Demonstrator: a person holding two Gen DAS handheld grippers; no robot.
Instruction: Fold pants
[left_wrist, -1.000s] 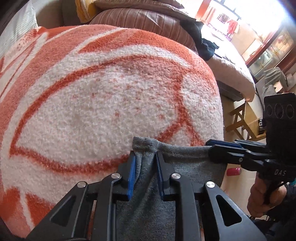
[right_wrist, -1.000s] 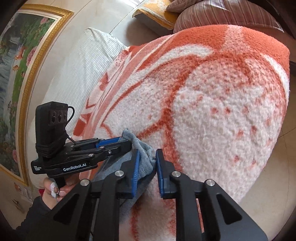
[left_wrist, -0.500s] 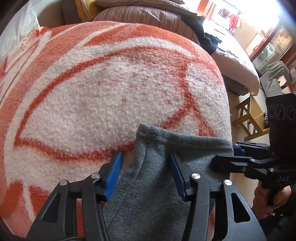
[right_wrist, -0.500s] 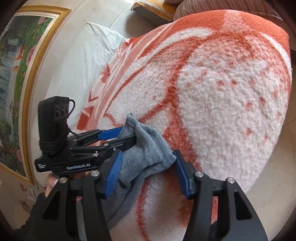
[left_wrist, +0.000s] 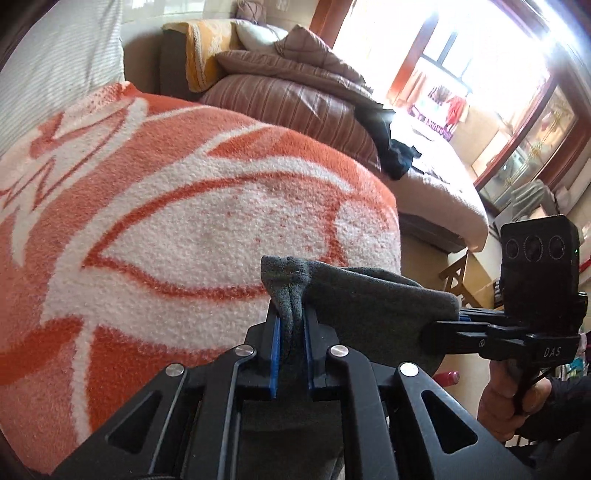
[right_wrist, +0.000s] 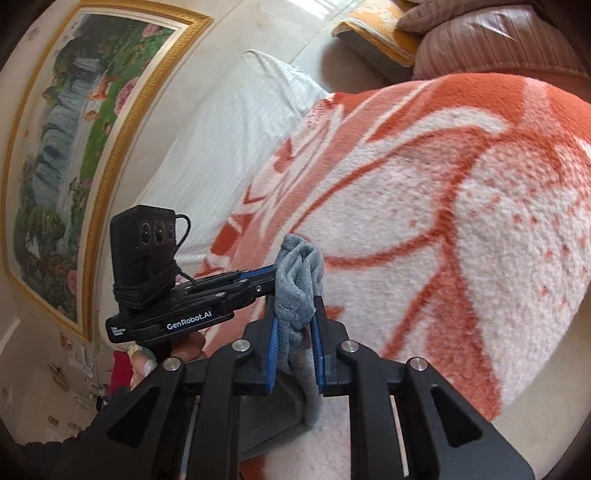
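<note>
The grey pants (left_wrist: 365, 302) hang by one edge between my two grippers, above the near edge of an orange-and-white blanket (left_wrist: 177, 236). My left gripper (left_wrist: 291, 325) is shut on one bunched corner of the grey fabric. My right gripper (right_wrist: 295, 325) is shut on the other corner (right_wrist: 297, 280), and it also shows at the right of the left wrist view (left_wrist: 461, 317). The left gripper also shows in the right wrist view (right_wrist: 266, 280). The rest of the pants hangs below, hidden behind the gripper bodies.
The blanket (right_wrist: 443, 221) covers a sofa seat. Brown striped cushions (left_wrist: 295, 107) and a dark garment (left_wrist: 391, 147) lie beyond it. A framed painting (right_wrist: 74, 129) hangs on the wall at left. A wooden stool (left_wrist: 458, 273) stands on the floor at right.
Half a second ago both grippers were open around the grey fabric lying on the blanket. Now both have shut on its corners and lifted the edge off the blanket.
</note>
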